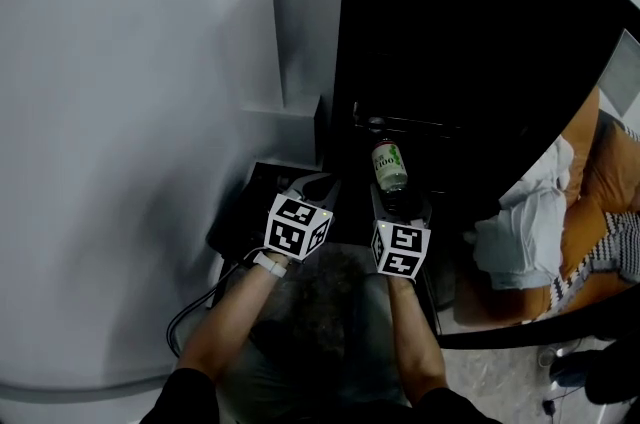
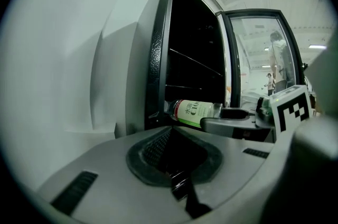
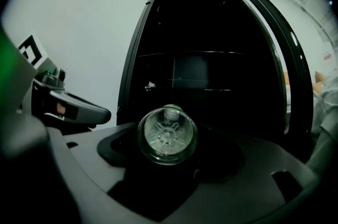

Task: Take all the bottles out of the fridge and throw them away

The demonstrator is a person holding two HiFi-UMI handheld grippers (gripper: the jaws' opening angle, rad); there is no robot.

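Bottle [image 1: 389,167] horizontal, base clamped in right hand-held gripper [image 1: 394,199], cap toward fridge [image 1: 450,32]; left hand-held gripper [image 1: 322,182] closed

Head view looks steeply down; both gripper views face the fridge [image 3: 211,33].

Both forearms reach forward side by side, bare below dark sleeves, with a pale band on the left wrist [image 1: 268,264]. The left tongs [image 1: 306,184] sit just left of the right tongs [image 1: 397,204], and each marker cube is turned upward. The left pair is drawn together with nothing between. The right pair clamps a bottle [image 1: 388,166] lying lengthwise, its base toward the wrist.
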